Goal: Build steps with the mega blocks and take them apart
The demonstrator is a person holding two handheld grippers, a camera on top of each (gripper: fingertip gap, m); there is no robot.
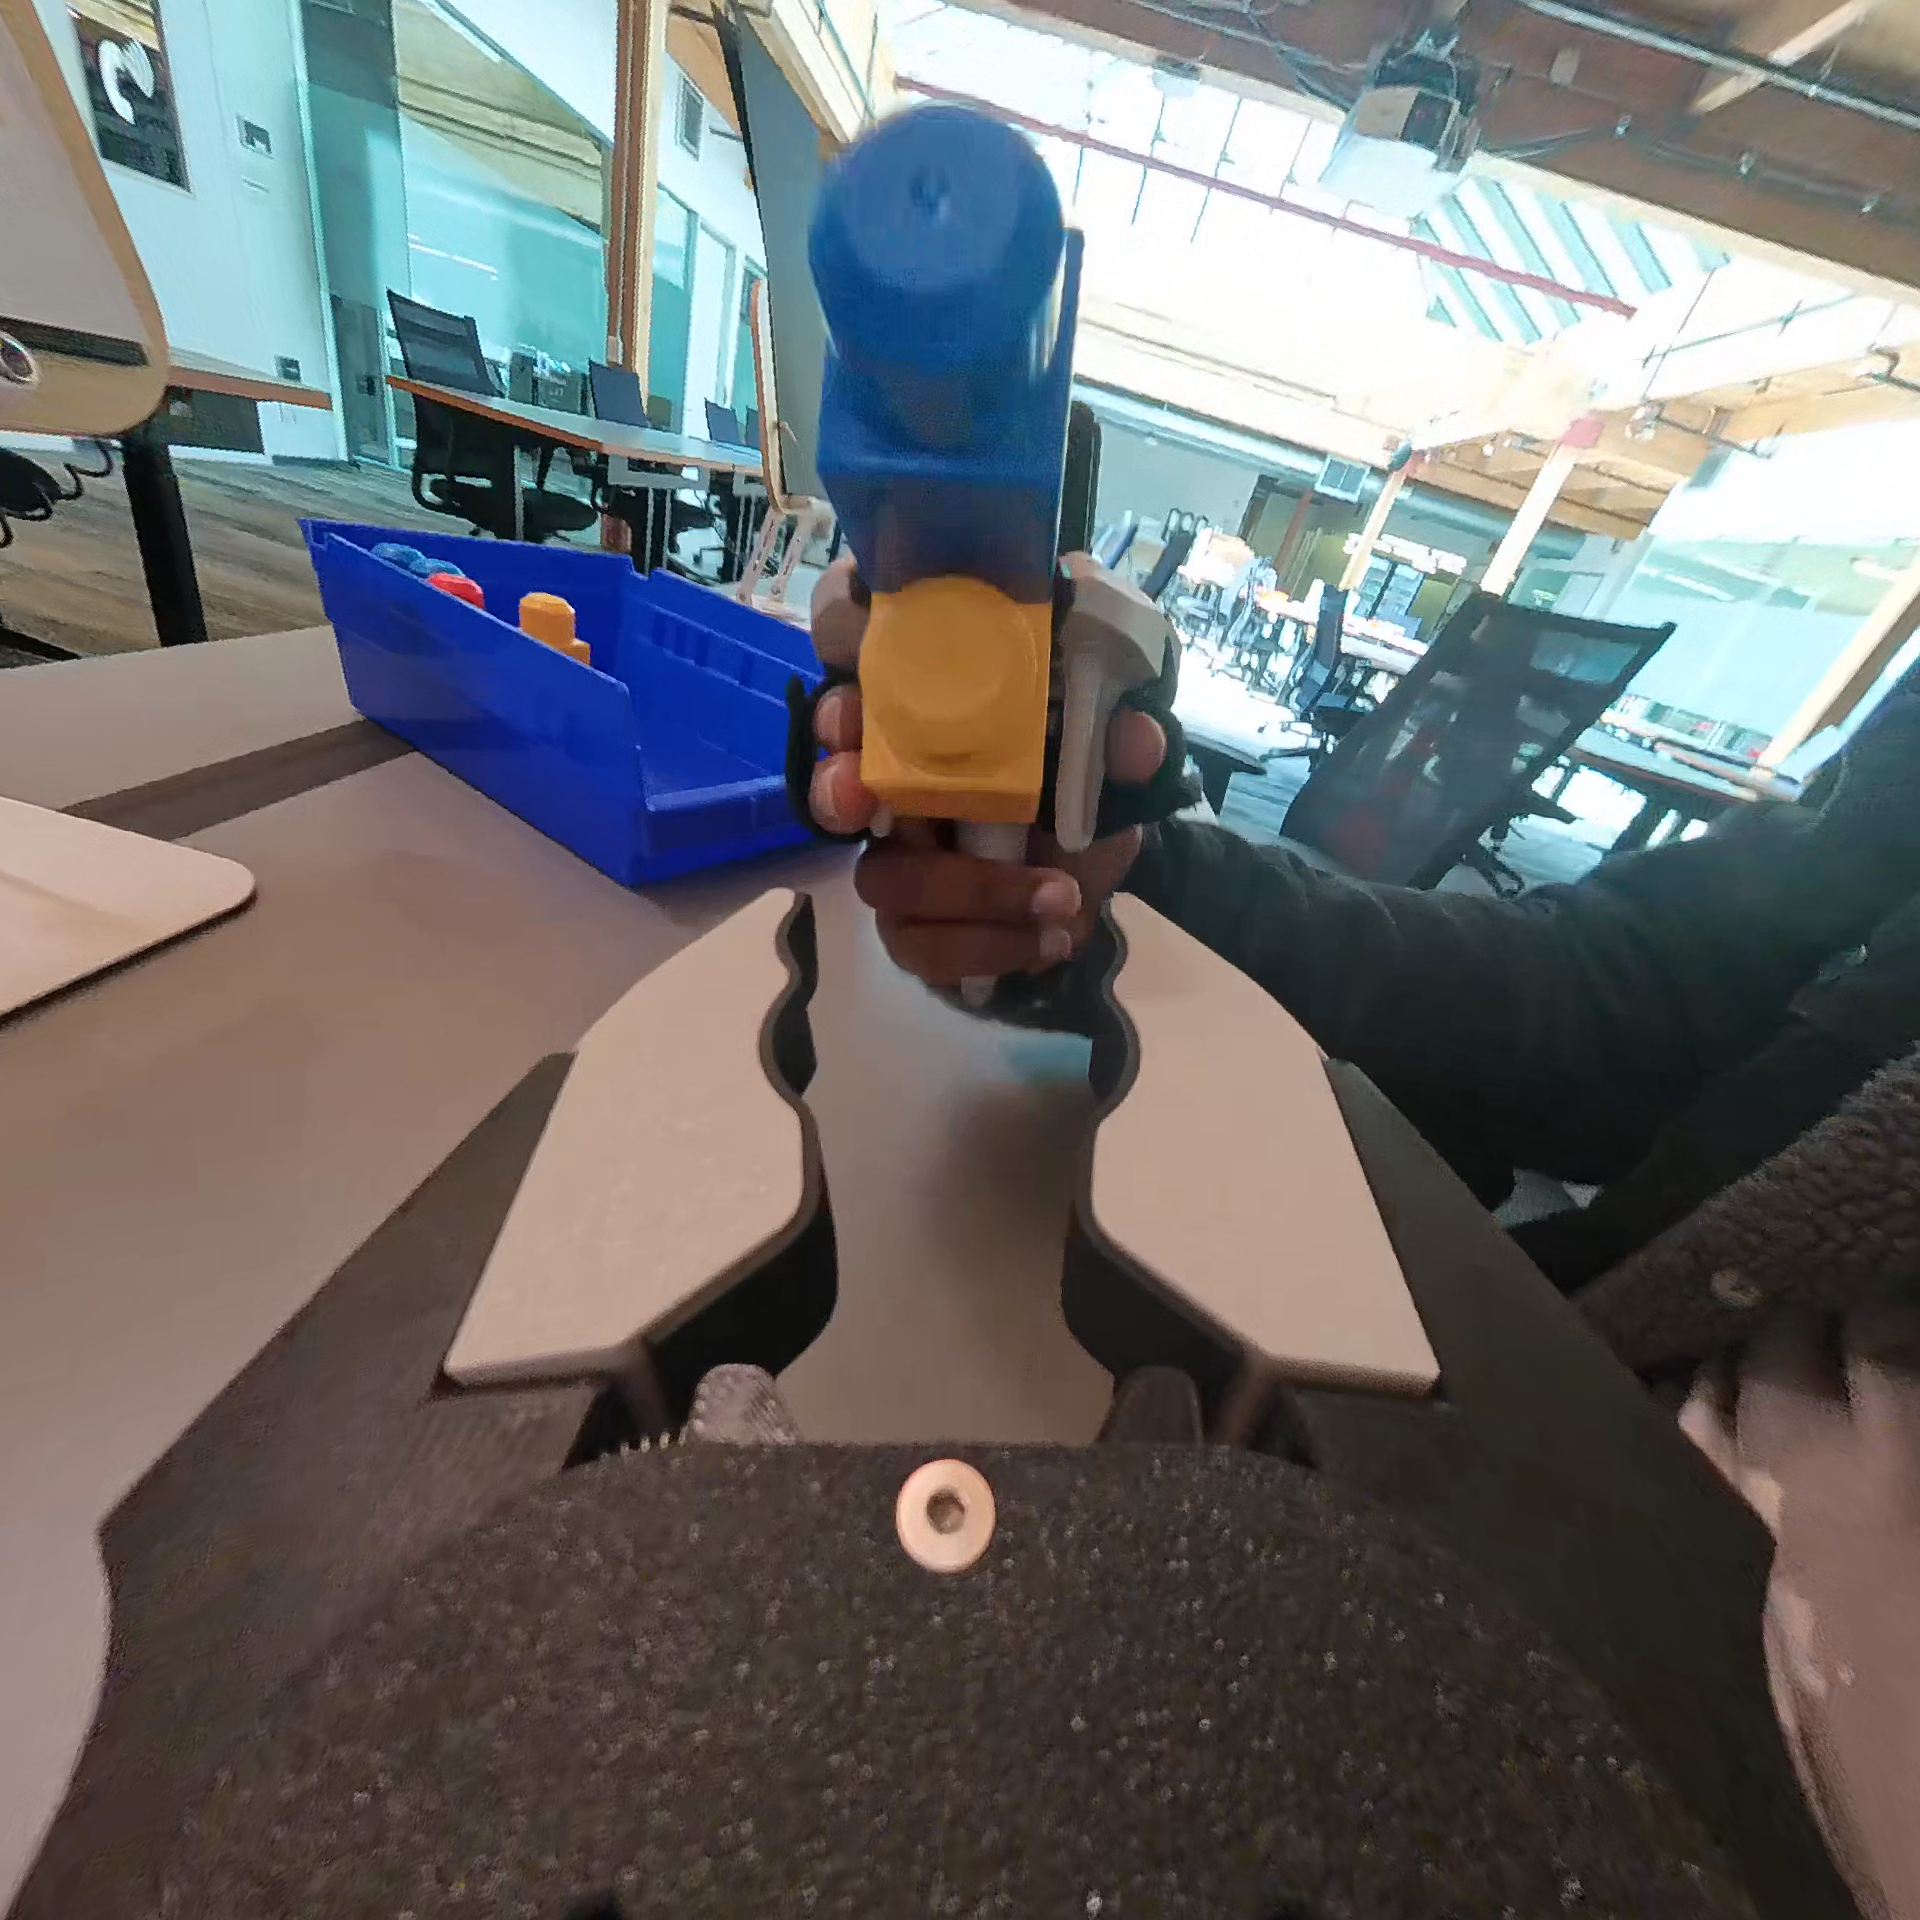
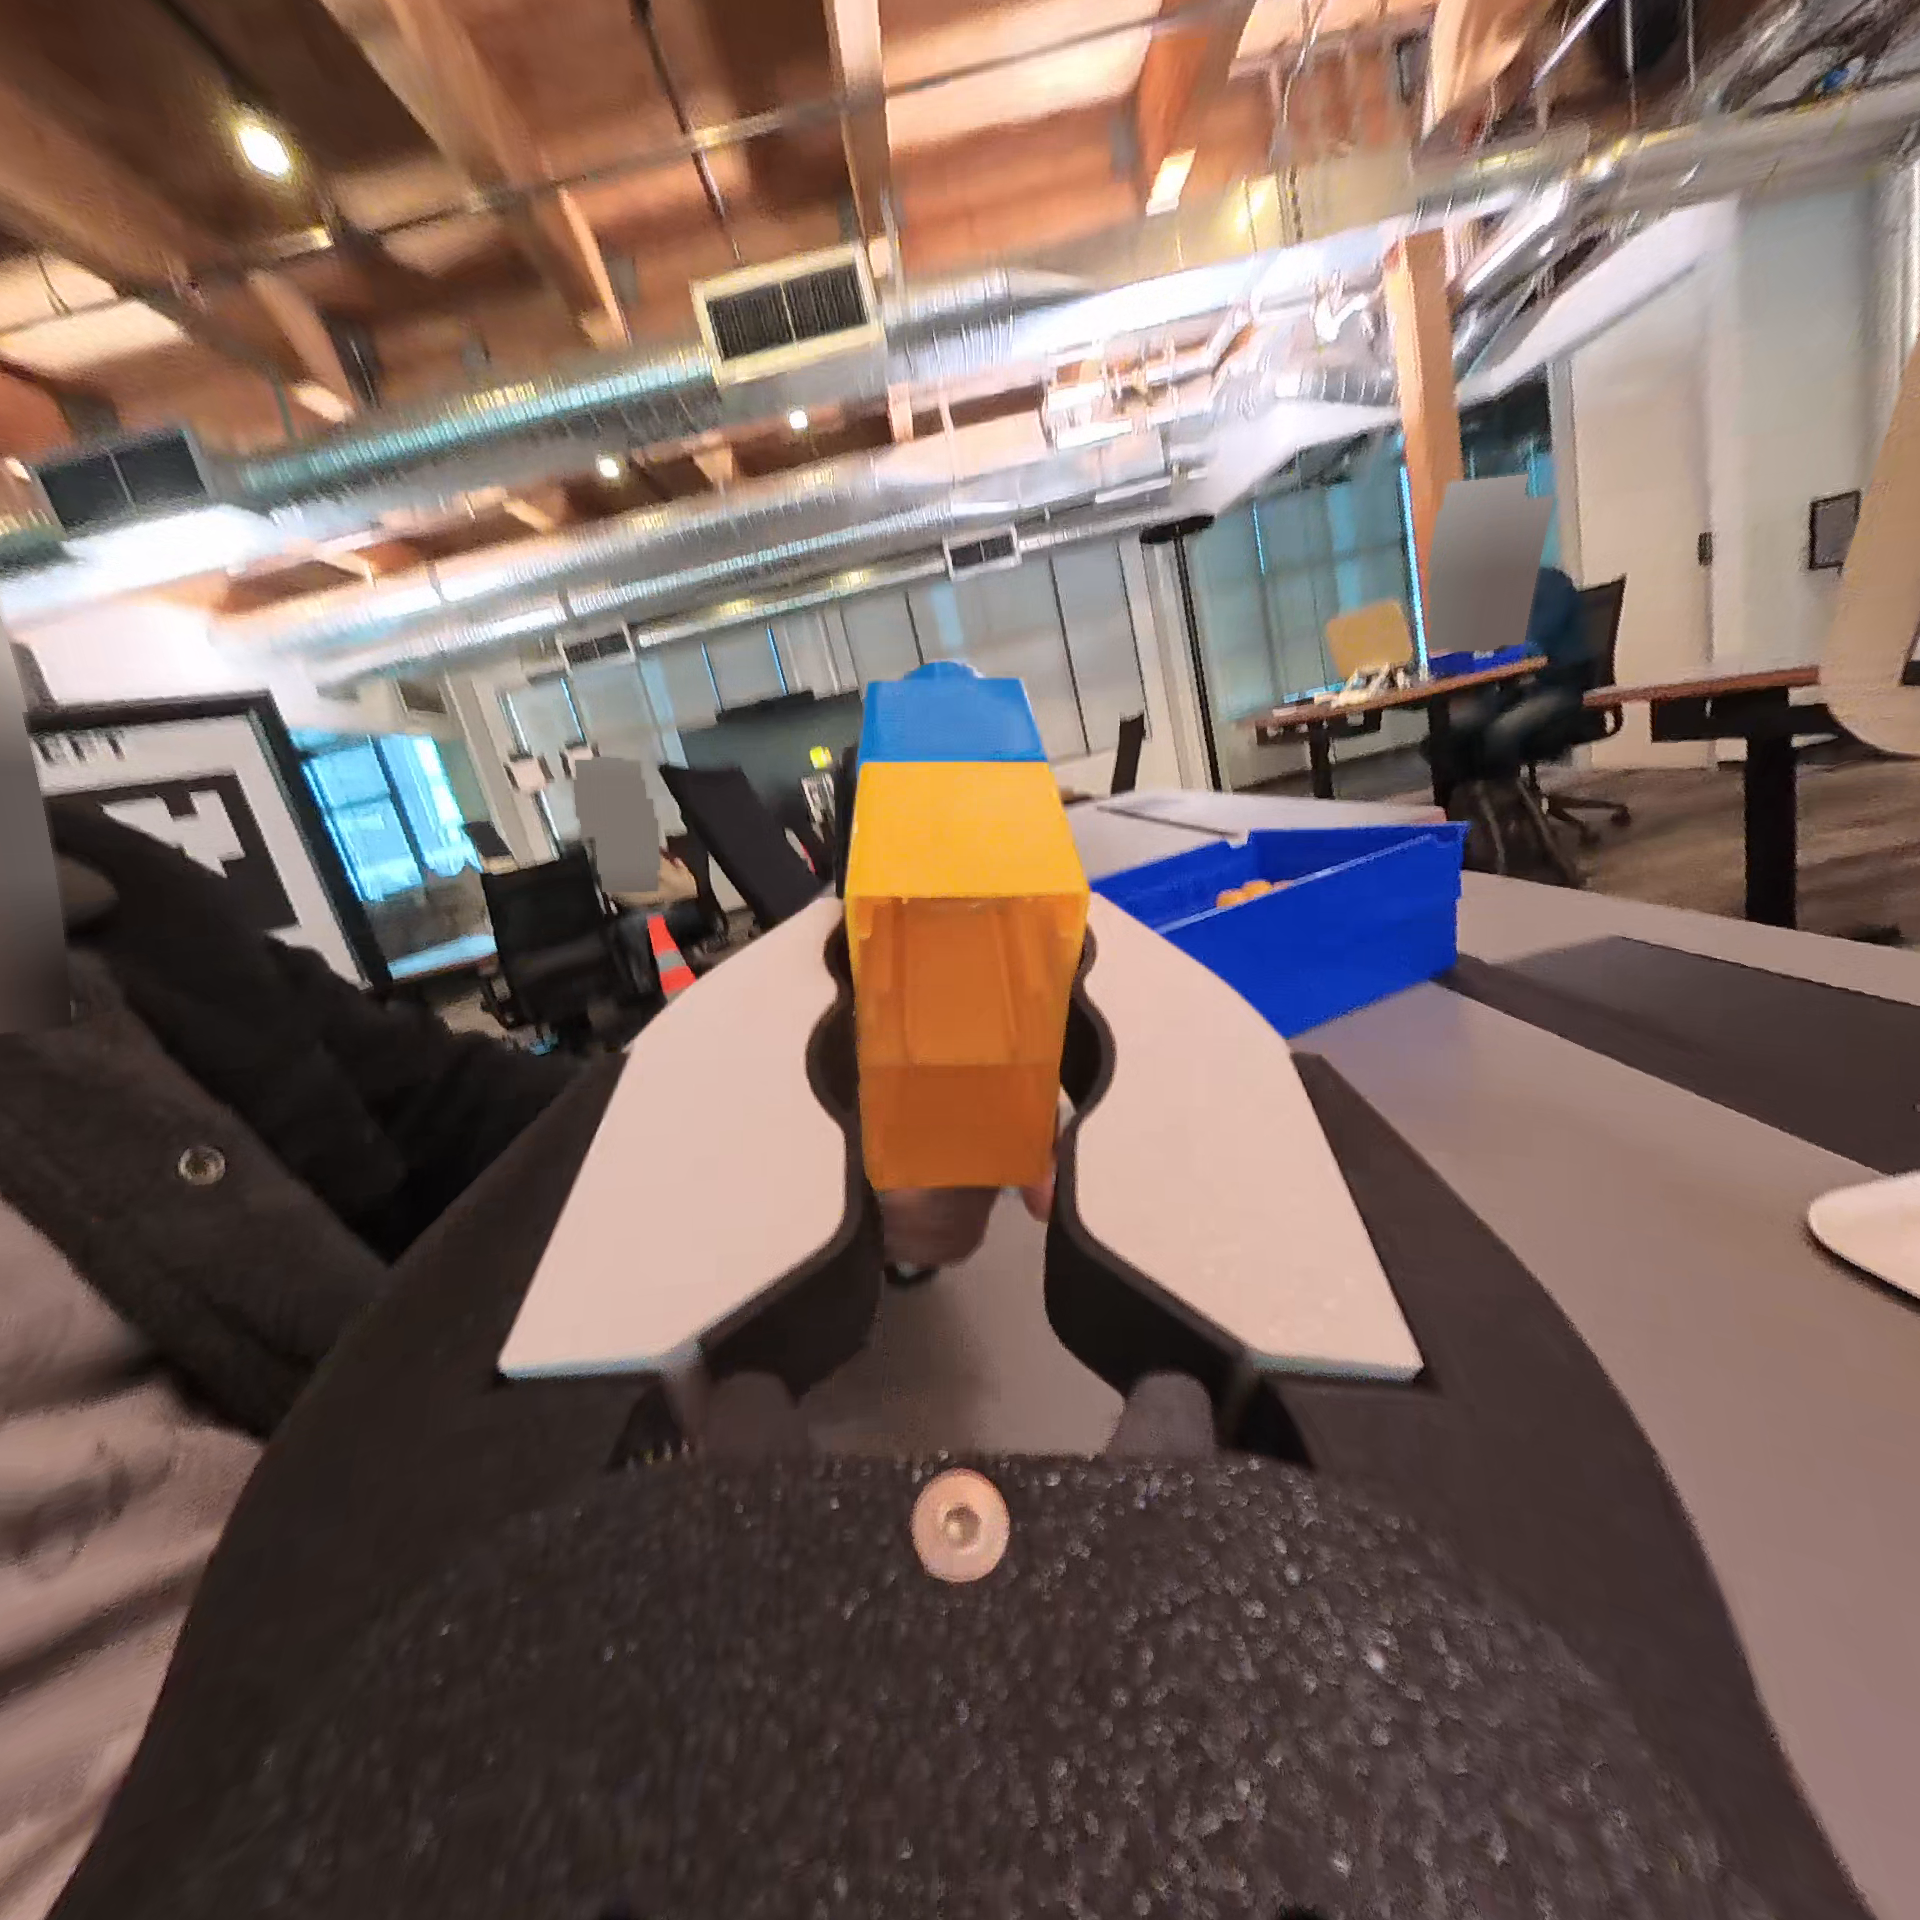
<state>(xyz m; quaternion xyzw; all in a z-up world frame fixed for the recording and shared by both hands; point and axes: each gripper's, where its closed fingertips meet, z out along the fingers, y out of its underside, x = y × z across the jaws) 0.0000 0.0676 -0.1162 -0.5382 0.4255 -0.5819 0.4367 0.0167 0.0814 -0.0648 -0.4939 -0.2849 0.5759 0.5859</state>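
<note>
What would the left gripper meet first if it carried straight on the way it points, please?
Probably the hand holding the right gripper, just beyond the open left gripper; the yellow block sits higher. Depth is unclear.

Ahead of left hand-held gripper (image 1: 951, 997): blocked — raised yellow block (image 1: 951, 696) and blue block (image 1: 940, 343), gripping hand (image 1: 977, 904) behind | left-front: blue bin (image 1: 582, 727) on surface (image 1: 343, 997), white board (image 1: 104, 904) at edge | between bin and board: open surface | right: dark sleeve (image 1: 1455, 997) across

Two claws (image 1: 951, 935), one yellow block (image 2: 961, 997), one blue block (image 2: 948, 717), one blue bin (image 1: 582, 717)
</note>
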